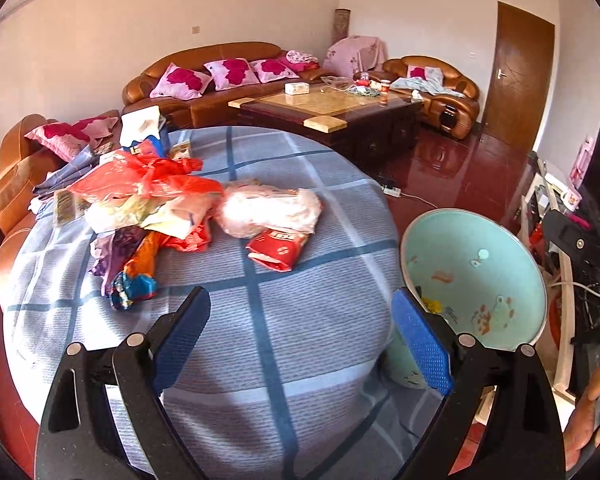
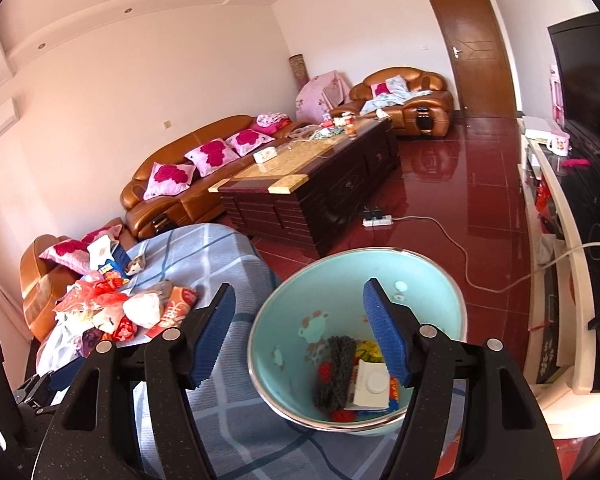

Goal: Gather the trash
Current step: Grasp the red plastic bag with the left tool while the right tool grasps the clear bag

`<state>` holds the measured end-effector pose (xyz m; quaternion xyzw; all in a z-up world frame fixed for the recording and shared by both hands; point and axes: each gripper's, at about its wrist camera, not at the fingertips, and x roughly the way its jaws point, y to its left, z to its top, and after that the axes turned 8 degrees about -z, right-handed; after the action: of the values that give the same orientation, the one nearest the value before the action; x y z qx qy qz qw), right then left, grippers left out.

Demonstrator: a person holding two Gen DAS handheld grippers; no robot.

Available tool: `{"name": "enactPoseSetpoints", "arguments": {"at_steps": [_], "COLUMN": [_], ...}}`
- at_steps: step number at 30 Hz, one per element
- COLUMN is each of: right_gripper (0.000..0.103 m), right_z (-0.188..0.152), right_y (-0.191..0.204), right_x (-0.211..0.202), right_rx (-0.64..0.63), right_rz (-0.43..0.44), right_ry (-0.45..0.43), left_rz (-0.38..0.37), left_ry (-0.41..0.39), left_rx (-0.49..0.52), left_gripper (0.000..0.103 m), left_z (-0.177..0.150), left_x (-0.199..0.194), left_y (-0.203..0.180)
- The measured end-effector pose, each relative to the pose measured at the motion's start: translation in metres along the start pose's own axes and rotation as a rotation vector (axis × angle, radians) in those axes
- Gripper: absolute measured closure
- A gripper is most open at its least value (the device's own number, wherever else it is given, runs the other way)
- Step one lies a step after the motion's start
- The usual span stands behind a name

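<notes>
A pile of trash lies on the blue checked cloth (image 1: pixel 284 320) of a round table: red plastic bags (image 1: pixel 152 178), a white crumpled bag (image 1: pixel 268 210), a red packet (image 1: pixel 278 250) and a blue-orange foil wrapper (image 1: pixel 134 286). The pile also shows in the right wrist view (image 2: pixel 112 308). A mint-green bin (image 2: pixel 420 280) stands beside the table, holding a white box (image 2: pixel 370 390) and dark and coloured scraps. My left gripper (image 1: pixel 300 336) is open and empty over the cloth, short of the pile. My right gripper (image 2: pixel 300 332) is open and empty above the bin's rim.
The bin also shows in the left wrist view (image 1: pixel 476 276). Brown leather sofas (image 1: pixel 220 76) with pink cushions line the wall. A dark coffee table (image 2: pixel 312 188) stands mid-room. A power strip (image 2: pixel 376 221) and cable lie on the red floor. A TV stand (image 2: pixel 556 240) is at the right.
</notes>
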<state>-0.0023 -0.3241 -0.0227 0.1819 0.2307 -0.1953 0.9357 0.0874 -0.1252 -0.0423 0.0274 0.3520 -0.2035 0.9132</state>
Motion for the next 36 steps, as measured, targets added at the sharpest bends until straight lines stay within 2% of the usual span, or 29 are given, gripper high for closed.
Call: {"name": "enactPoseSetpoints", "arguments": {"at_steps": [12, 21, 30, 36], "right_gripper": [0.036, 0.036, 0.033, 0.03], "right_z": [-0.009, -0.025, -0.024, -0.021], "right_y": [0.04, 0.096, 0.16, 0.19], "right_x": [0.004, 0.029, 0.063, 0.095], "right_rx": [-0.058, -0.111, -0.193, -0.234], "right_rz": [0.063, 0.138, 0.191, 0.169], "right_ry": [0.032, 0.111, 0.147, 0.165], "left_rz": [0.063, 0.133, 0.181, 0.157], "left_ry": [0.009, -0.008, -0.066, -0.086], "left_rx": [-0.077, -0.2, -0.276, -0.275], "left_gripper": [0.013, 0.013, 0.013, 0.013], "left_z": [-0.013, -0.016, 0.008, 0.043], "left_x": [-0.011, -0.018, -0.022, -0.007], "left_y": [0.059, 0.134, 0.2, 0.228]}}
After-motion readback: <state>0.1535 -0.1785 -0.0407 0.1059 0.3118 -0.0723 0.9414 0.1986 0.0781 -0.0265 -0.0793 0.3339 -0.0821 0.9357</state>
